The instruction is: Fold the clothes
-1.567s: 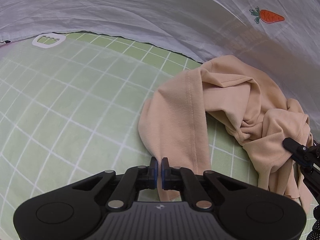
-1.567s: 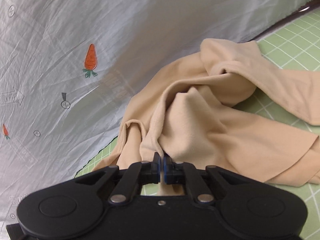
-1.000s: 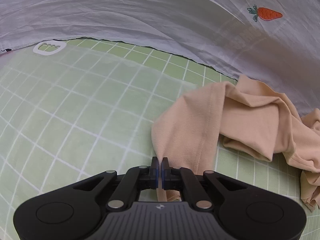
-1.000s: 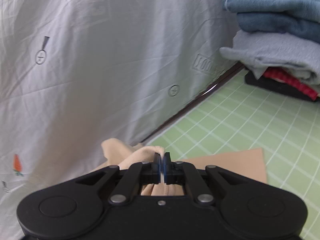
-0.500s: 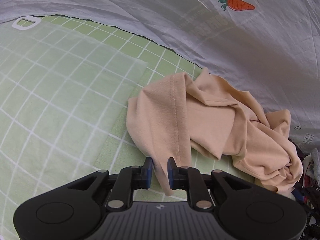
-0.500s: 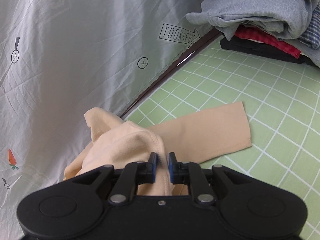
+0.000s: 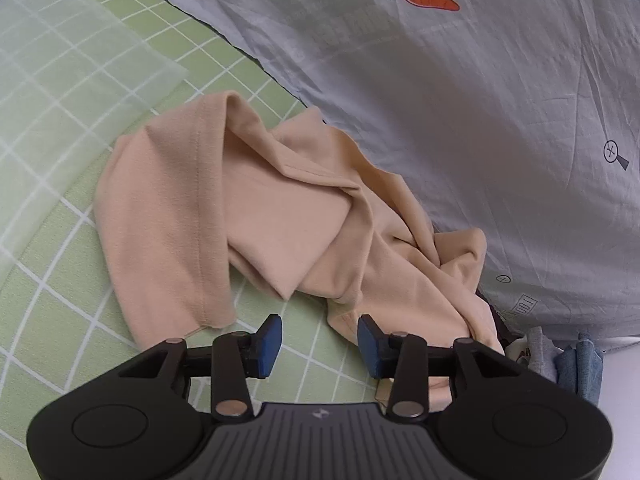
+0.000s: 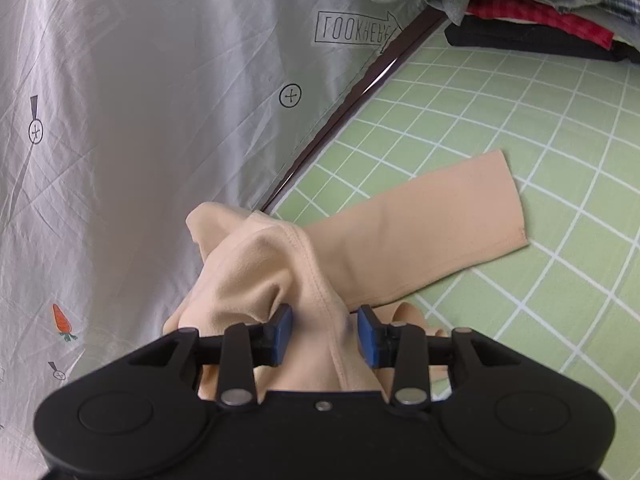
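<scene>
green grid mat (image 7: 60,240), grey carrot-print sheet (image 7: 500,120) behind; both tongs just parted, clamping nothing.

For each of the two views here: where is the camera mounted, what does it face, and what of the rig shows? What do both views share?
Left wrist: on the left gripper, angled down at the peach garment on the green grid mat; jaws apart over bare mat.
Right wrist: on the right gripper, angled down at a garment fold between its parted jaws, with a clothes stack beyond.
Shared: garment, mat, carrot-print sheet.
</scene>
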Tool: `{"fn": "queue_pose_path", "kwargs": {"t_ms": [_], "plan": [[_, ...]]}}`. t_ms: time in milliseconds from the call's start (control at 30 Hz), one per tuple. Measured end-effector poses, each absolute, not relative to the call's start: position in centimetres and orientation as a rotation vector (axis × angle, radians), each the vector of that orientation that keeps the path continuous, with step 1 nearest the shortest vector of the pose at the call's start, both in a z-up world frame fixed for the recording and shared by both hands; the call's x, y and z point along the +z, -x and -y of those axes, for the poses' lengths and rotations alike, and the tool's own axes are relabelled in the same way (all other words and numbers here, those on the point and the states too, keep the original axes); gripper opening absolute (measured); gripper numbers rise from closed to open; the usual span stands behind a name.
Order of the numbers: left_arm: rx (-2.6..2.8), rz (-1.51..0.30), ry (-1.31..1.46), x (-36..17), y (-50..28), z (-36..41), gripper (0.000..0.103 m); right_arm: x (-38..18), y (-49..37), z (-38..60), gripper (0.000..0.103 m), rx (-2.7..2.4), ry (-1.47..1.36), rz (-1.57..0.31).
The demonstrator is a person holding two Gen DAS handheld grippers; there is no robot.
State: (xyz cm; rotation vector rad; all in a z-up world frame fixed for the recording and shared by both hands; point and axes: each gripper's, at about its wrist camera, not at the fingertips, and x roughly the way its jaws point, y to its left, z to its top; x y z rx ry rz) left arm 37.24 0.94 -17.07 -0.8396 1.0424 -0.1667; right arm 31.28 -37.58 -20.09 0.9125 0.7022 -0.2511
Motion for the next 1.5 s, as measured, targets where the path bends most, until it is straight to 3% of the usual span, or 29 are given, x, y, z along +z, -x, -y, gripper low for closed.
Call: {"fn": "queue_pose_path", "kwargs": {"t_ms": [400,500,533,567,600,633,733,967,1333,1500], "plan": [[-0.321,-1.105,1.056,-21.0,-40.4,4.4,0.055,-21.0,-30.8,37.6,0.051,-0.203,-1.023,-0.709],[-0.323,-1.119,1.078,-22.0,-41.1,5.6,0.053,-21.4,-30.7,37.4,0.049,-0.192,-1.056,-0.704],[-0.322,-1.121,1.082,-22.2,-41.2,5.9,0.052,-21.5,-30.6,37.2,0.042,-0.187,-1.054,-0.695],[-0.319,-1.116,1.079,-22.3,-41.3,6.1,0.048,-21.4,-30.7,37.0,0.034,-0.178,-1.044,-0.689],[-0.316,-1.114,1.069,-22.3,-41.4,6.2,0.022,-21.3,-30.8,36.8,0.02,-0.172,-1.027,-0.689],[-0.312,-1.123,1.041,-22.2,-41.6,6.2,0.004,-21.1,-30.8,36.6,0.011,-0.172,-1.01,-0.689],[-0.29,-1.122,0.992,-21.6,-41.3,5.5,0.003,-20.4,-30.4,36.6,0.006,-0.175,-0.994,-0.666],[-0.226,-1.01,0.94,-17.0,-38.1,0.0,0.003,-17.2,-28.0,37.3,0.005,-0.178,-0.97,-0.599],[-0.142,-0.744,0.783,-5.7,-27.8,-9.5,0.002,-8.4,-18.1,36.3,0.004,-0.095,-0.922,-0.442],[-0.047,-0.833,0.715,-9.1,-24.7,-12.0,0.007,-10.4,-15.0,35.5,0.005,-0.2,-0.816,-0.581]]}}
